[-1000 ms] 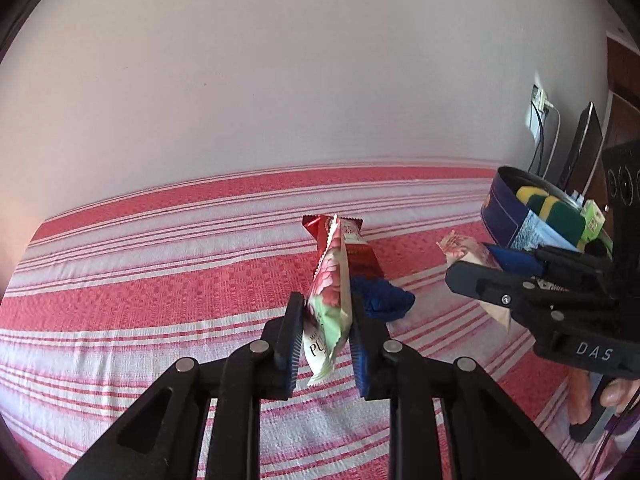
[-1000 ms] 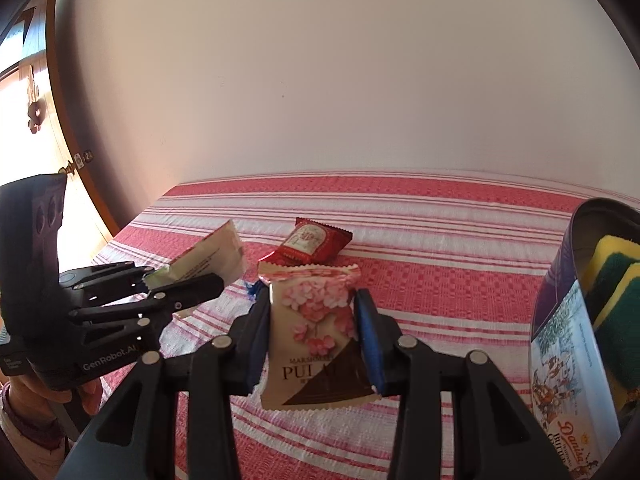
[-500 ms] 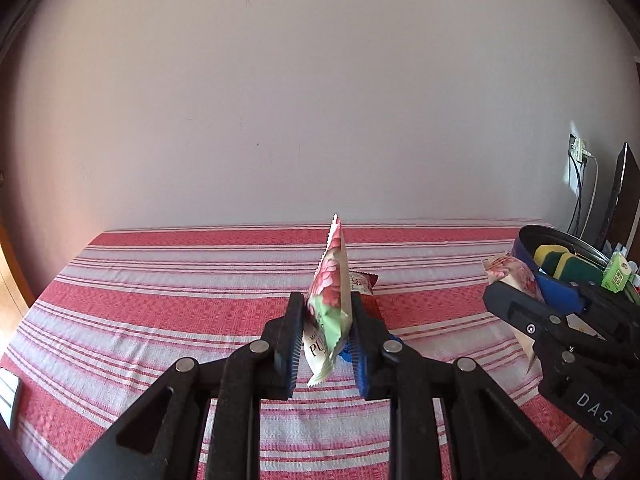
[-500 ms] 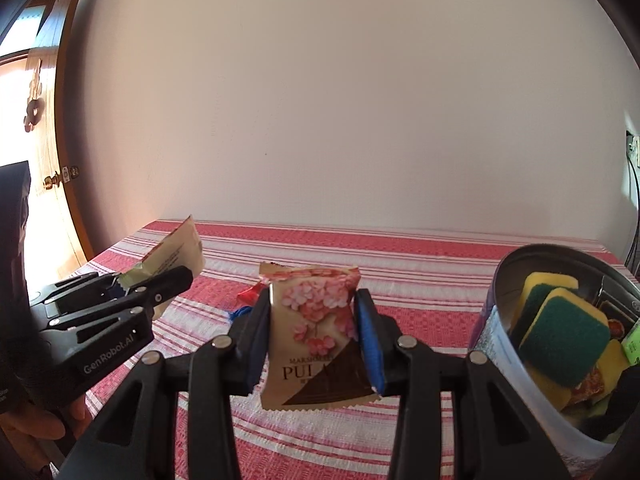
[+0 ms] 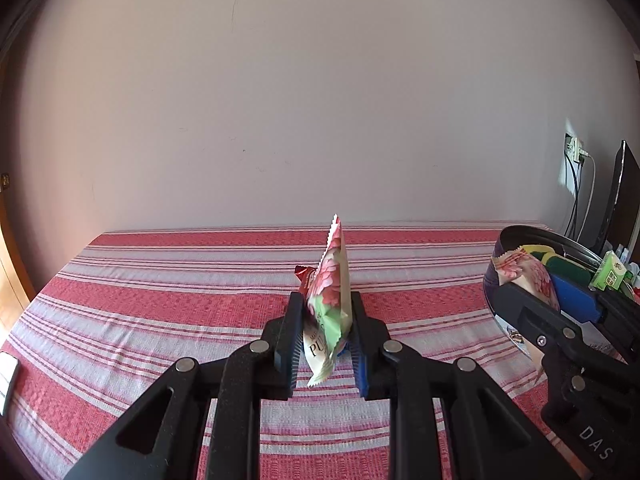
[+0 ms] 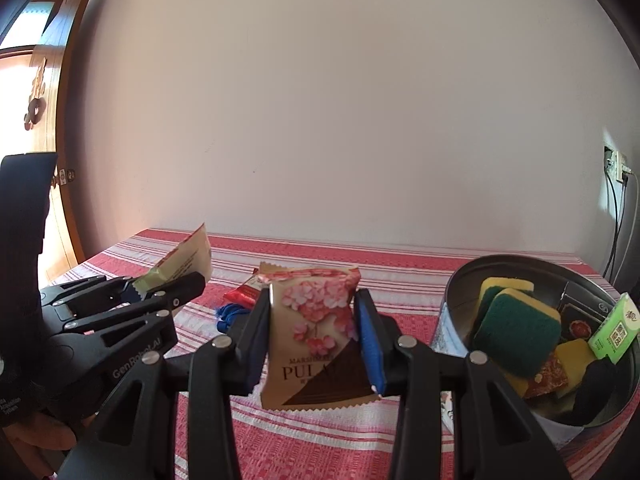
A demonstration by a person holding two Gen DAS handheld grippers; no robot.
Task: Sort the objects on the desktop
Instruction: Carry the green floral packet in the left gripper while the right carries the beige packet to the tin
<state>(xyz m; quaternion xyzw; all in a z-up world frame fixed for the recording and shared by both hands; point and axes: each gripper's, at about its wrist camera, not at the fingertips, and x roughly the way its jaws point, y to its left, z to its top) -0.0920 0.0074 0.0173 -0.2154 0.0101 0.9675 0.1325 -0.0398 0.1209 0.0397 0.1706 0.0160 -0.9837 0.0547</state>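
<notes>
Both grippers clamp flowery snack packets: left gripper [image 5: 324, 336] holds one packet [image 5: 330, 300] edge-on, right gripper [image 6: 316, 344] another [image 6: 316, 332], above the red-striped worktop [image 5: 160, 300] near a round tin [image 6: 532, 272], plain white wall [image 5: 320, 100] behind

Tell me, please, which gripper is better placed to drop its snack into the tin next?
Probably the right gripper: its snack sits just beside the tin, while the left gripper is farther off.

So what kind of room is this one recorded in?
Probably a room in a home, not a lab: a table under a red striped cloth against a plain wall, a wooden door at the left, and a wall socket with cables at the right.
</notes>
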